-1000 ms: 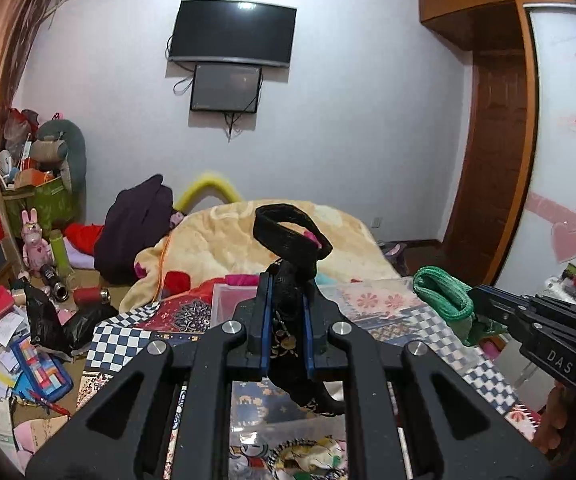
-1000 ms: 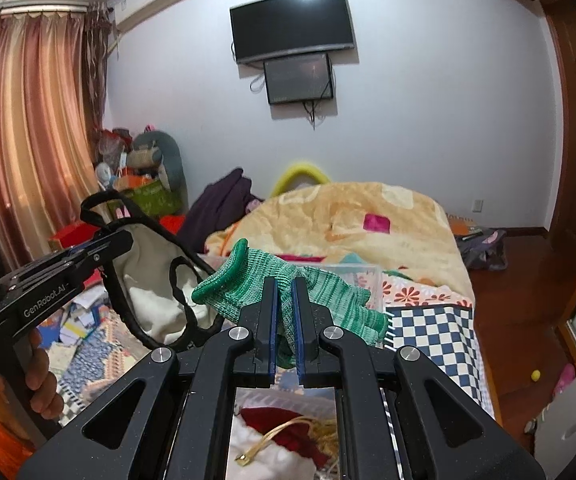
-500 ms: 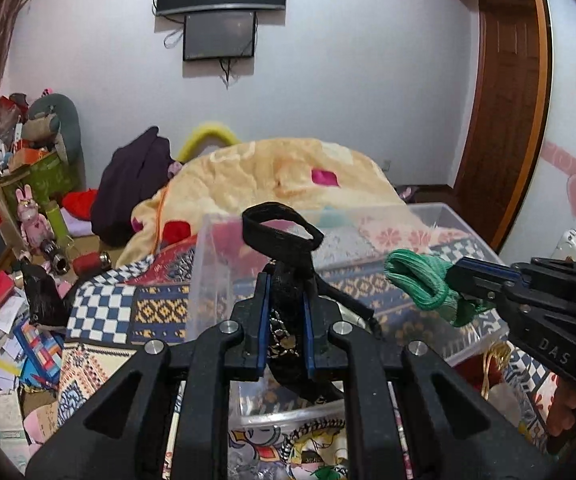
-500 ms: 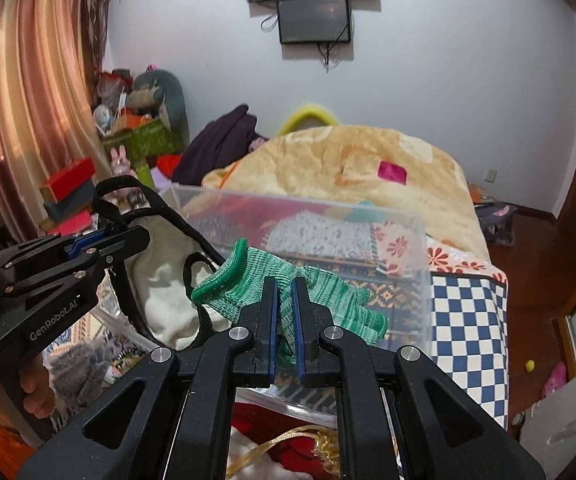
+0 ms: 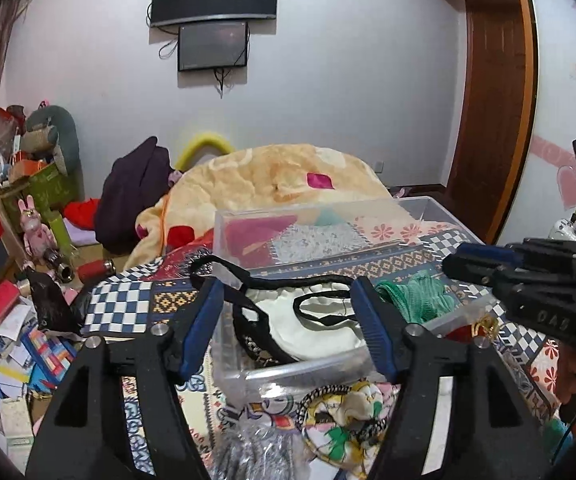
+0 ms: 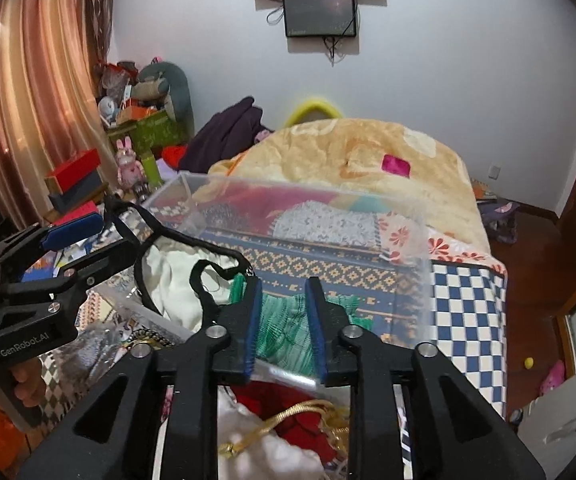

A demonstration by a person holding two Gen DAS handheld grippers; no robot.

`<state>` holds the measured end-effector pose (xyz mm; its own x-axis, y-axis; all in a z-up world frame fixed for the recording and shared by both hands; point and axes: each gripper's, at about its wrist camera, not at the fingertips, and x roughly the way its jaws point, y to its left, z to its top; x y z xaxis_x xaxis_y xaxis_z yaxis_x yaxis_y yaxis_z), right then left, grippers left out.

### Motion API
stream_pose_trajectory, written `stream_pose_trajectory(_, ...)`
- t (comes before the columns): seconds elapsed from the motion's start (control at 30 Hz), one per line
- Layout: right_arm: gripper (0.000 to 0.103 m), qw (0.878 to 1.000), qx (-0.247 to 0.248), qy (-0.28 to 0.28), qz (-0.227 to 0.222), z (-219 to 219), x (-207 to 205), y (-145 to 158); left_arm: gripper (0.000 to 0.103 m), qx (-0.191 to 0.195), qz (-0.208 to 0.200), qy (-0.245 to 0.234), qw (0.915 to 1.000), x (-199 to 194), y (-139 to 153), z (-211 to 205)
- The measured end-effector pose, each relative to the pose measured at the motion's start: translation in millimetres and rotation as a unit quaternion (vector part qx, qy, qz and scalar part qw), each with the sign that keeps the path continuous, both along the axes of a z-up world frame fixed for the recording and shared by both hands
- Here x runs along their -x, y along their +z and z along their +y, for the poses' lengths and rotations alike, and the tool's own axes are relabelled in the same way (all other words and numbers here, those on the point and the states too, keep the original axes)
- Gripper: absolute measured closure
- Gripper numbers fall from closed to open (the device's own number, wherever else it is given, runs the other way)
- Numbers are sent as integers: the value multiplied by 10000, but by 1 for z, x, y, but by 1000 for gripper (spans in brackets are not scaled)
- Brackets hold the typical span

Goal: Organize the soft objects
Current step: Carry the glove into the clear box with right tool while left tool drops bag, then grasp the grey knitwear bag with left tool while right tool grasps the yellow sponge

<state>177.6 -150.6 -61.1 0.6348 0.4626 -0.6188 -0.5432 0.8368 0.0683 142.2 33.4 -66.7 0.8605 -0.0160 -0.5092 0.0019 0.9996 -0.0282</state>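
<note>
A clear plastic bin [image 5: 328, 220] [image 6: 408, 240] stands on the patterned bed cover. Inside it lie a white cloth with black straps [image 5: 312, 320] [image 6: 175, 276] and a green knit glove [image 5: 412, 296] [image 6: 288, 332]. My left gripper [image 5: 288, 312] is open just above the near rim, the white cloth between and beyond its fingers. My right gripper [image 6: 281, 312] is open, with the green glove lying free between its fingers. Each gripper also shows in the other view, the right one [image 5: 488, 268] and the left one [image 6: 75, 236].
Loose soft items lie in front of the bin: a patterned fabric pouch [image 5: 348, 412], a grey mesh piece [image 5: 247, 452], a red and white cloth with gold cord [image 6: 288, 428]. A yellow blanket [image 5: 279, 176] covers the bed behind. Clutter fills the floor at left [image 5: 15, 320].
Both grippers came down to the bin and opened. The white cloth with black straps and the green glove were let go and now lie in the bin.
</note>
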Motion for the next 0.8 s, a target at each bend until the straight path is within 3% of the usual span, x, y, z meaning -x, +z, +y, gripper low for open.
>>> stream_pose_trajectory(0.27,45,9987,-315,-94,-378,-24,37,20,16,64,-86,-82,9999,34,7,8)
stream_pose_trajectory(0.5,25,9981,-457,-89,-412,-34,63,13,5,-62,-8,-107,9999,60,-2,8)
stream_pose_trajectory(0.67,20,9982,-68,-120,-576,-29,80,-3,4,-16,187,-73,9998,71,-17,13)
stream_pose_trajectory(0.8,20,9996,-18,-23,-281,-28,87,-22,4,42,392,60,9992,77,-35,18)
